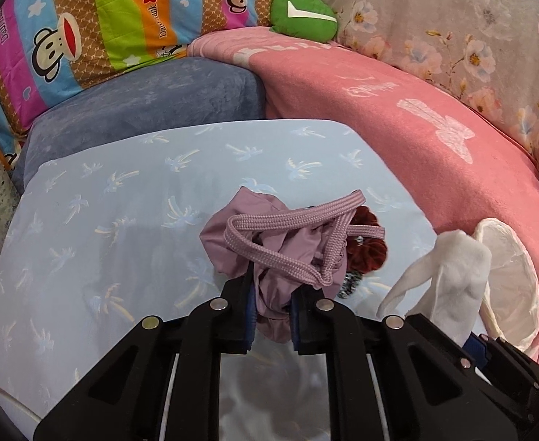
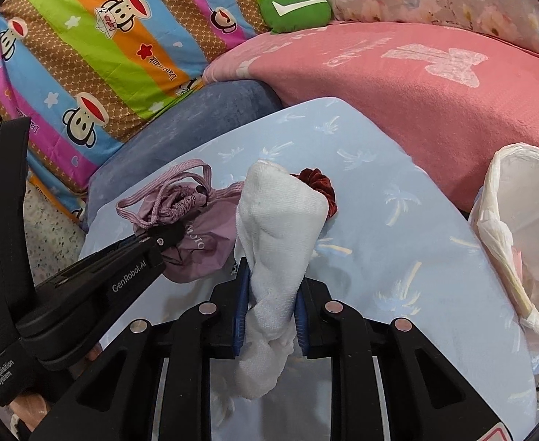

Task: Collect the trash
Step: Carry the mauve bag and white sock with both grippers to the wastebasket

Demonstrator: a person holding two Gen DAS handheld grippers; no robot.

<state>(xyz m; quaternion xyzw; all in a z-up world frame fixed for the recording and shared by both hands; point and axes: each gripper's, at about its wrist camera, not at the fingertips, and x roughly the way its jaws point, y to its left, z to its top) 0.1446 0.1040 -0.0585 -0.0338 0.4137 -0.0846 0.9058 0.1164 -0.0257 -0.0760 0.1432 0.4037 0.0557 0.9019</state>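
Both jaws clamped: pouch [image 1: 269,257], cloth [image 2: 280,220].

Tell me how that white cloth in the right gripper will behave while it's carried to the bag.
The white cloth looks floppy: it sags and folds over the right gripper. Probably light, since the thin pinch holds it. Its loose tail may snag the bag rim.

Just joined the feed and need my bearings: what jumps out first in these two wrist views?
Both grippers are loaded: the left gripper is shut on a crumpled purple drawstring pouch, the right gripper on a white cloth, both over the pale blue palm-print tabletop. A dark red scrunchie shows just behind them. An open white bag-lined bin waits at the table's right edge, against a pink blanket.
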